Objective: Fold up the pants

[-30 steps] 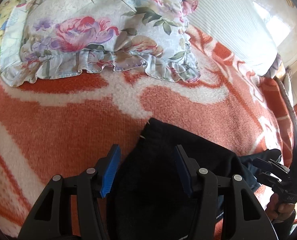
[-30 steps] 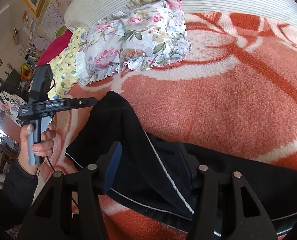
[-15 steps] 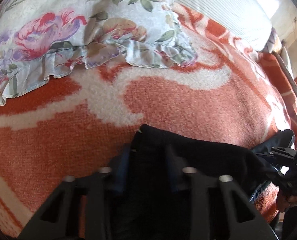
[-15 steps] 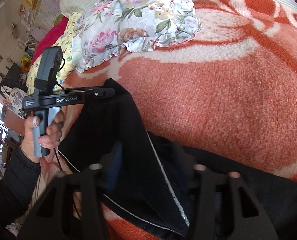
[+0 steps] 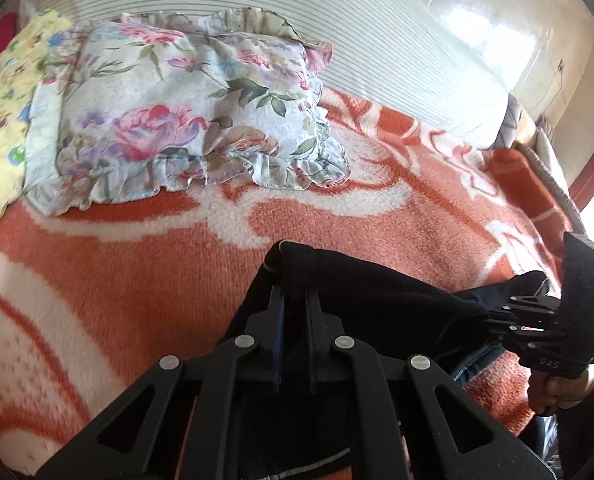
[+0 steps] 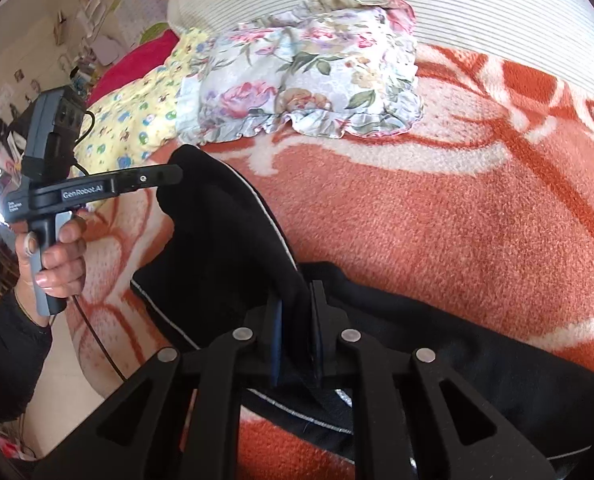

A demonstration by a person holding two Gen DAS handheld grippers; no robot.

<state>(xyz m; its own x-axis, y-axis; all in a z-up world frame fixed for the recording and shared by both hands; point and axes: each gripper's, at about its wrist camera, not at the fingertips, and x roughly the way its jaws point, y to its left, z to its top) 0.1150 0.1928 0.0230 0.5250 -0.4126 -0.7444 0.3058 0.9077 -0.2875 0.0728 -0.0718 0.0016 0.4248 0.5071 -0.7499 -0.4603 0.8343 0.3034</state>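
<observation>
Black pants [image 5: 377, 300] with a thin white side stripe lie on an orange and white blanket [image 5: 137, 280]. My left gripper [image 5: 295, 296] is shut on one end of the pants' edge and holds it lifted. My right gripper [image 6: 297, 300] is shut on the other end of the same raised edge. The pants [image 6: 225, 248] hang stretched between the two grippers, and the rest lies on the blanket at the lower right of the right wrist view. Each gripper shows in the other's view: the right one [image 5: 497, 320] and the left one [image 6: 173, 174].
A floral ruffled pillow [image 5: 193, 120] lies further up the bed, with a yellow patterned cloth [image 5: 1, 100] at its left and a striped white bolster [image 5: 377, 40] behind. The bed edge and floor [image 6: 57, 360] are at the left of the right wrist view.
Both grippers have gone from open around the pants' edge to shut on it. They have lifted the edge off the blanket.
</observation>
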